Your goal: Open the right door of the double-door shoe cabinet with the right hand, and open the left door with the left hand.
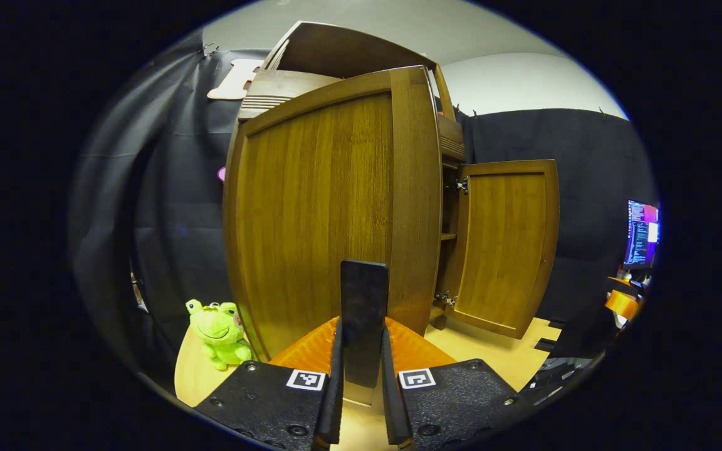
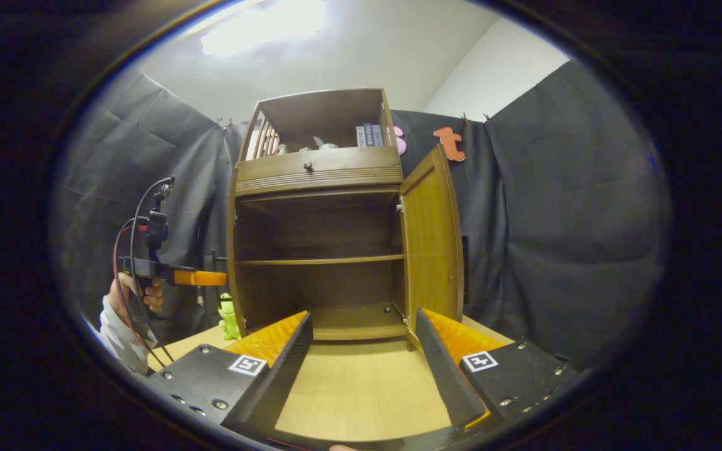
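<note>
In the left gripper view the left hand-held gripper (image 1: pixel 364 382) pinches a dark handle (image 1: pixel 364 313) before the left door (image 1: pixel 329 213) at frame centre, while in the right gripper view the right hand-held gripper (image 2: pixel 364 360) gapes empty below the open shoe cabinet (image 2: pixel 320 250), right door (image 2: pixel 433 244) swung out centre-right.

The left gripper view looks along its fingers at close range onto the left door (image 1: pixel 329 207), swung open. The right gripper view faces the shoe cabinet (image 2: pixel 320 250) squarely from farther back. The 2 views share the cabinet, right door (image 2: pixel 433 238) and green frog toy (image 1: pixel 218 332).
</note>
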`<state>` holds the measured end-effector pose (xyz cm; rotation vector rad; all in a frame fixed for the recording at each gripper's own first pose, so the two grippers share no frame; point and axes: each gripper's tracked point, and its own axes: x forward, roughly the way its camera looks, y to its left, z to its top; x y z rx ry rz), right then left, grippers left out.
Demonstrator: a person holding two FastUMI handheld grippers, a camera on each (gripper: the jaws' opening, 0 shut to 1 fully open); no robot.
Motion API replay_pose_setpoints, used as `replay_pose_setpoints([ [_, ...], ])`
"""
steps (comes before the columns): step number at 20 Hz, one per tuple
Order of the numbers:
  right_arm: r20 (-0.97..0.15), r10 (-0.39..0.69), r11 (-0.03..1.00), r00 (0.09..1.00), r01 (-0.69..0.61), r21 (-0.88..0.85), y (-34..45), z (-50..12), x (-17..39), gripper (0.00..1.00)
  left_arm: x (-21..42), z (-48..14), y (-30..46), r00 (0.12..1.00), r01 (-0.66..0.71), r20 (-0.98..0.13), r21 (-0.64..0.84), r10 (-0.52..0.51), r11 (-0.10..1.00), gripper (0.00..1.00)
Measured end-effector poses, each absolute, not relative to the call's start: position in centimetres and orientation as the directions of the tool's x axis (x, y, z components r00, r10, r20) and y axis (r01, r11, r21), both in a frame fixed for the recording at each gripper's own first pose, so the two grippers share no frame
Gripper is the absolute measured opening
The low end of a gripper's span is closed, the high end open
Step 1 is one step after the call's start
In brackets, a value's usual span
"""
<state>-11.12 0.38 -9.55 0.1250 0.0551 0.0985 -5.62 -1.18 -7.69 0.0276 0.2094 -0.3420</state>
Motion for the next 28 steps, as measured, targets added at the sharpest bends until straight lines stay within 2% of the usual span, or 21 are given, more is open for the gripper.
replay_pose_setpoints([
  [5, -0.028, 0.151, 0.975, 0.988, -0.144, 0.169, 2.3, -8.5, -11.0, 0.98, -7.0, -7.5, 1.6, 0.943, 0.282, -0.188, 0.011, -0.275, 0.959, 0.29],
  [9, -0.004, 0.139, 0.97, 0.99, -0.135, 0.201, 2.6, -8.1, -10.4, 0.98, -7.8, -7.4, 4.0, 0.961, 0.223, -0.172, 0.027, -0.215, 0.974, 0.27],
  [10, -0.003, 0.14, 0.971, 0.99, -0.137, 0.198, 2.8, -8.1, -10.3, 1.0, -7.7, -7.5, 4.6, 0.966, 0.206, -0.169, 0.031, -0.198, 0.978, 0.26],
  [16, -0.018, 0.139, 0.972, 0.99, -0.133, 0.196, 3.5, -8.3, -10.1, 0.98, -7.8, -7.3, 11.0, 0.988, 0.025, -0.152, 0.116, -0.007, 0.993, 0.17],
  [17, -0.02, 0.135, 0.972, 0.991, -0.129, 0.198, 3.5, -8.3, -10.1, 0.98, -8.1, -7.1, 11.9, 0.99, 0.017, -0.144, 0.113, -0.001, 0.993, 0.13],
  [18, -0.023, 0.131, 0.972, 0.991, -0.124, 0.198, 3.5, -8.3, -10.0, 0.98, -7.8, -6.9, 11.9, 0.99, 0.038, -0.135, 0.092, -0.025, 0.995, 0.04],
  [21, -0.026, 0.116, 0.976, 0.993, -0.109, 0.19, 3.4, -8.3, -9.9, 0.98, -7.9, -7.2, 12.6, 0.987, 0.069, -0.15, 0.062, -0.059, 0.996, 0.1],
  [23, -0.023, 0.113, 0.976, 0.993, -0.107, 0.192, 3.6, -8.3, -9.8, 0.98, -7.8, -7.1, 12.8, 0.987, 0.089, -0.141, 0.057, -0.08, 0.994, 0.08],
  [24, -0.025, 0.116, 0.975, 0.993, -0.109, 0.193, 3.8, -8.3, -9.7, 0.95, -8.0, -7.1, 13.0, 0.987, 0.095, -0.135, 0.058, -0.087, 0.994, 0.08],
  [26, -0.032, 0.112, 0.977, 0.993, -0.104, 0.186, 3.7, -8.5, -9.8, 0.98, -8.2, -7.1, 13.0, 0.987, 0.112, -0.124, 0.062, -0.104, 0.992, 0.06],
  [27, -0.036, 0.106, 0.978, 0.994, -0.098, 0.182, 3.6, -8.7, -9.7, 0.98, -8.3, -7.2, 13.0, 0.986, 0.121, -0.125, 0.061, -0.113, 0.991, 0.12],
  [28, -0.04, 0.103, 0.979, 0.994, -0.094, 0.18, 3.5, -8.7, -9.7, 0.98, -8.3, -7.3, 13.0, 0.985, 0.126, -0.124, 0.061, -0.117, 0.99, 0.11],
])
